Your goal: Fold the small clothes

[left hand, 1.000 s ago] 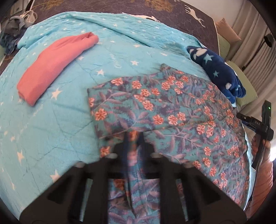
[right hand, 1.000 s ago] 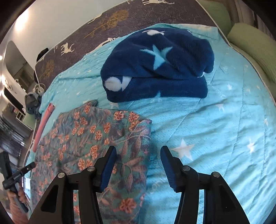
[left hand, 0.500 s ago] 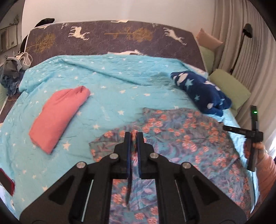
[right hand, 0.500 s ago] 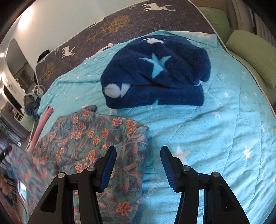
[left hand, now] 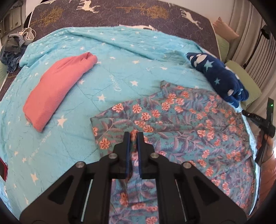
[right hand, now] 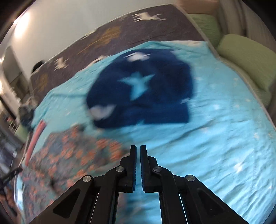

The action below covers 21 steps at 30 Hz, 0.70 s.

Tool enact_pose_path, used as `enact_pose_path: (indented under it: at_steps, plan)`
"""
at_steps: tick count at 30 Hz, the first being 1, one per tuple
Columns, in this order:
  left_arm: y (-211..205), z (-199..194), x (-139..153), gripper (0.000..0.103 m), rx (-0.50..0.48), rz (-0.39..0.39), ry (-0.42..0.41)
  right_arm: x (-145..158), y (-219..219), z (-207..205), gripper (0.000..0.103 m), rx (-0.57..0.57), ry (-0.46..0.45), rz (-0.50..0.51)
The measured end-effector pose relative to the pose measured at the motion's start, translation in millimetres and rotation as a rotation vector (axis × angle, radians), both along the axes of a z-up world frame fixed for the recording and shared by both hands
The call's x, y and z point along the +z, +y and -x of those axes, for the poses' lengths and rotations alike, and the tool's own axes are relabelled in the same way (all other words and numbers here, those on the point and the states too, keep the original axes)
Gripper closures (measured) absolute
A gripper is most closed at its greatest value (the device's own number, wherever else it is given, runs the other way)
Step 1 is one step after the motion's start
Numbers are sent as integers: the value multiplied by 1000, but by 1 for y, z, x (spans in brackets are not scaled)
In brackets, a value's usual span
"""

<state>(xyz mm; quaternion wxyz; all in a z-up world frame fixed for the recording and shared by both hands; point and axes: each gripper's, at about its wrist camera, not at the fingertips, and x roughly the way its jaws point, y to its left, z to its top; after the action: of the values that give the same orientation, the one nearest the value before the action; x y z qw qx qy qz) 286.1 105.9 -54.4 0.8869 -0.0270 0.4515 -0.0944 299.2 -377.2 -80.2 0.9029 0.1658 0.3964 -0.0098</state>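
A star-print quilt (left hand: 120, 72) covers the frame centre; green cushions (right hand: 245, 56) lie upper right, below a deer-print mattress (left hand: 138, 12).

the whole right wrist view is smeared by motion blur: the navy star blanket (right hand: 141, 86) and floral garment (right hand: 72, 160) lose their edges. in the left wrist view, the floral garment's near end runs behind the left gripper (left hand: 133, 137) and off the bottom edge.
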Motion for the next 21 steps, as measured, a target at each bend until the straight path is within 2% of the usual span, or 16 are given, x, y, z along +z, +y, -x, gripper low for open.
enact_pose_path:
  at_steps: [2,4,6,8,12,16,19,21]
  plan:
    - [1,-6,-11,92,13,-5,32,-7,-15,-2,99,-8,28,-76]
    - [4,-6,-16,83,39,21,57,-10,-21,4,96,21,50,-161]
    - [10,1,-16,64,65,67,67,-5,-13,19,93,66,59,-141]
    - [13,15,-10,62,71,94,51,3,-3,35,91,112,45,-100]
    - [9,49,-3,62,-7,120,53,19,27,79,78,239,12,-26]
    - [-1,67,-16,62,-63,80,107,29,56,103,76,321,7,32]
    - [-9,69,-28,62,-67,20,114,29,71,117,72,358,-1,68]
    - [-11,68,-26,100,-56,13,101,29,78,124,63,370,-3,106]
